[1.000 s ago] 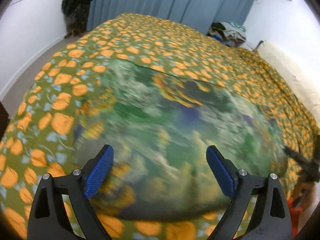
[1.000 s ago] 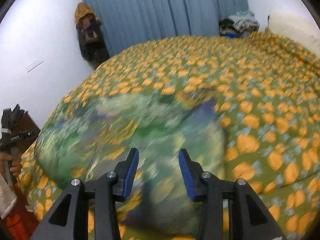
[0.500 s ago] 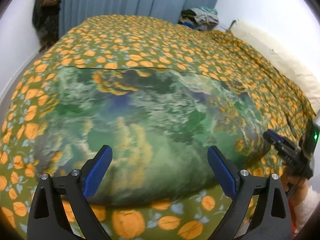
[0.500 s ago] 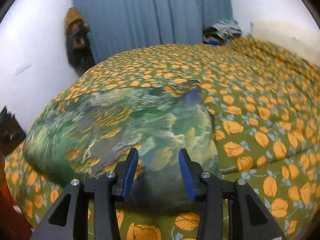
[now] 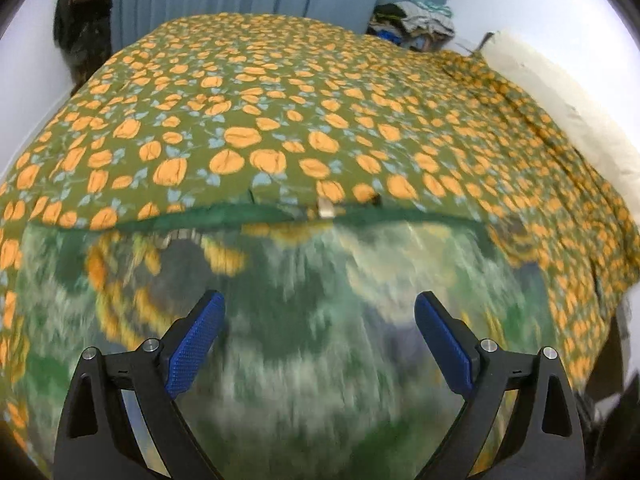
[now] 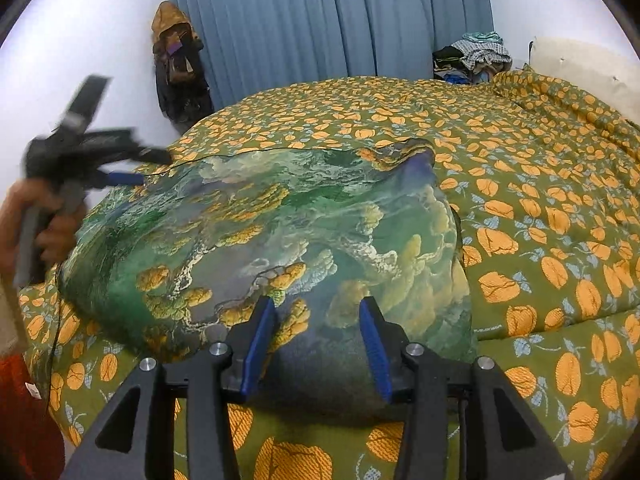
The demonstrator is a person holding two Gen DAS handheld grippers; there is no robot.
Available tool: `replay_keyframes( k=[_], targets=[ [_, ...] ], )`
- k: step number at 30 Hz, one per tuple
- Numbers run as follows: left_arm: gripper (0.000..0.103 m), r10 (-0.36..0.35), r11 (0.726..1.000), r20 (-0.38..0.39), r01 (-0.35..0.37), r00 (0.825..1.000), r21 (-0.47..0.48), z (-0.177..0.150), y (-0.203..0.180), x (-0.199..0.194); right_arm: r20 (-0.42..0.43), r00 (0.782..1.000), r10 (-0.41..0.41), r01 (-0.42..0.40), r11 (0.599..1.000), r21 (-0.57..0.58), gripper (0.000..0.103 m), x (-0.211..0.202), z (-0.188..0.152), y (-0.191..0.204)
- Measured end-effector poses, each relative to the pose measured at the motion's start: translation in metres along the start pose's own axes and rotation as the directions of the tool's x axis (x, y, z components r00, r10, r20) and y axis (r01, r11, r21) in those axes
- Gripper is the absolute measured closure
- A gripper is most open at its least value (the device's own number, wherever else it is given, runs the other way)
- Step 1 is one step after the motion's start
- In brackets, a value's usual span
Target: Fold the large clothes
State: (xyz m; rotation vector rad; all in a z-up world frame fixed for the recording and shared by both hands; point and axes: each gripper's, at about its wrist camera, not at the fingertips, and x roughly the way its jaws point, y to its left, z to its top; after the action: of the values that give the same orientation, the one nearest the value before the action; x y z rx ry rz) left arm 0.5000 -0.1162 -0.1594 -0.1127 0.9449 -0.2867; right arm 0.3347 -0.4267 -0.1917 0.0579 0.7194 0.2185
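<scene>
A large green garment with a cloud and tree print (image 6: 280, 240) lies spread near the front edge of the bed; it also shows, blurred, in the left wrist view (image 5: 320, 320). My right gripper (image 6: 318, 344) is open and empty, just above the garment's near edge. My left gripper (image 5: 320, 344) is open wide and empty above the garment; it also appears in the right wrist view (image 6: 120, 168), raised over the garment's far left corner. The garment's far right corner (image 6: 416, 156) is rumpled.
The bed carries a green bedspread with orange flowers (image 6: 540, 200). A blue curtain (image 6: 320, 20) hangs behind it. Dark coats (image 6: 176, 68) hang on the left wall. A clothes pile (image 6: 476, 56) and a cream pillow (image 5: 560, 100) sit at the far right.
My left gripper has moved up and forward over the garment, toward its far edge. My right gripper has stayed near the garment's near edge. Both stayed open.
</scene>
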Motion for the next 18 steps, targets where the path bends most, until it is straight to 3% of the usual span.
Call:
replay_keyframes(
  k=[6, 18],
  targets=[
    [0.007, 0.057, 0.998, -0.102, -0.053, 0.993, 0.045, -0.007, 0.002, 0.040, -0.004, 1.000, 0.011, -0.011, 1.000, -0.001, 0.057, 0.003, 0.000, -0.001],
    [0.006, 0.065, 0.971, -0.086, -0.043, 0.994, 0.233, -0.054, -0.017, -0.003, -0.002, 1.000, 0.009, -0.009, 1.000, -0.001, 0.056, 0.004, 0.001, 0.000]
  ],
)
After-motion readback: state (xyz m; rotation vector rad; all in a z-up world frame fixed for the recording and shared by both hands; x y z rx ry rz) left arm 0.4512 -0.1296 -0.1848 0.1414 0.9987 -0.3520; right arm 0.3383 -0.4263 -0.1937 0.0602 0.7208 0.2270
